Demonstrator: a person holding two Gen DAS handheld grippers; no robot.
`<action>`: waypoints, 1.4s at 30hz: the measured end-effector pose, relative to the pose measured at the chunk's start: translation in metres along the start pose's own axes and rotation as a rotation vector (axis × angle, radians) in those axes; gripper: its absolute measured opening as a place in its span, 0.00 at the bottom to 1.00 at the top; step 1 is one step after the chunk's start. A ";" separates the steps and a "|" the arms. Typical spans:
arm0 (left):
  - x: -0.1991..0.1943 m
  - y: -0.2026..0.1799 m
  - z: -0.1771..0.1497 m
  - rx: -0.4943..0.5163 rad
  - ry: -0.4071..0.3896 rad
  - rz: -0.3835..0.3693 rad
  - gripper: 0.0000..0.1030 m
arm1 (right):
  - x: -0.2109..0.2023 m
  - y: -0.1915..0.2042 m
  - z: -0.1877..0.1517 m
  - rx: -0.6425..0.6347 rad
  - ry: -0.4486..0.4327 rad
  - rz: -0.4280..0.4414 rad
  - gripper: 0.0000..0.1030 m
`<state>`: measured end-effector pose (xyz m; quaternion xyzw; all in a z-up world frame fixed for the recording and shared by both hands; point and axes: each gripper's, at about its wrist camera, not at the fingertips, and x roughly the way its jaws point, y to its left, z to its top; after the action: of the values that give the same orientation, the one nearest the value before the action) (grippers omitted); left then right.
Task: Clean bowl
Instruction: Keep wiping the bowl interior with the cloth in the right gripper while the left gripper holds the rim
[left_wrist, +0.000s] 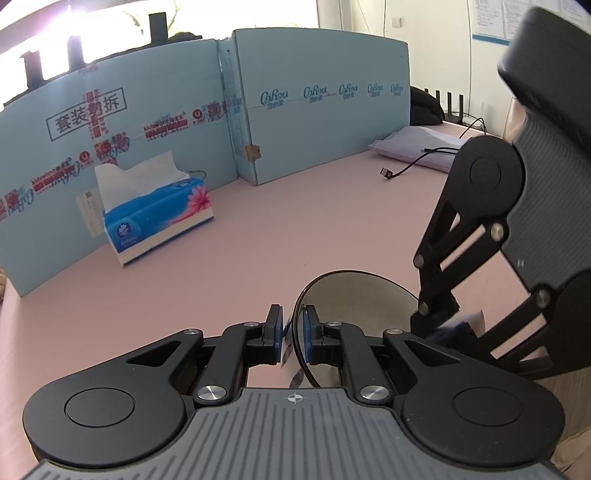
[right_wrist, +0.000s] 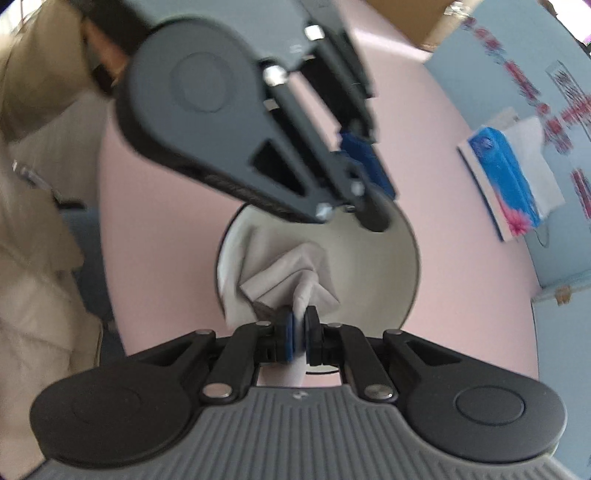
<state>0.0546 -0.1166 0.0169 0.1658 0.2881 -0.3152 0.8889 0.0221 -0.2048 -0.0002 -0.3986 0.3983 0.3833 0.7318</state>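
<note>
A white bowl with a dark rim (left_wrist: 354, 295) stands on the pink table. My left gripper (left_wrist: 293, 328) is shut on the bowl's near-left rim, one blue pad outside and one inside. Seen from the right wrist, the bowl (right_wrist: 380, 266) holds a crumpled white tissue (right_wrist: 288, 273). My right gripper (right_wrist: 300, 328) is shut on a fold of that tissue, just above the bowl's inside. The left gripper (right_wrist: 373, 199) reaches in from the top of that view and clamps the far rim. In the left wrist view the right gripper (left_wrist: 443, 325) hangs over the bowl's right side.
A blue tissue box (left_wrist: 159, 218) (right_wrist: 506, 177) stands near the light-blue cardboard wall (left_wrist: 314, 110). A black cable (left_wrist: 413, 162) and a white bag (left_wrist: 417, 144) lie at the back right. A person's beige coat (right_wrist: 33, 184) is beside the table edge.
</note>
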 end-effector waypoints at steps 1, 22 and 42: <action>0.000 0.001 0.000 -0.002 0.000 -0.002 0.14 | -0.002 -0.002 0.000 0.020 -0.015 0.009 0.10; 0.003 0.003 -0.002 -0.009 -0.006 -0.007 0.15 | -0.004 0.022 -0.003 -0.001 -0.074 0.000 0.07; 0.004 0.005 -0.005 -0.006 -0.013 -0.022 0.14 | 0.017 0.052 0.006 -0.410 0.200 -0.258 0.06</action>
<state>0.0586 -0.1125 0.0114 0.1578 0.2850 -0.3252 0.8878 -0.0153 -0.1753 -0.0277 -0.6221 0.3287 0.3184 0.6353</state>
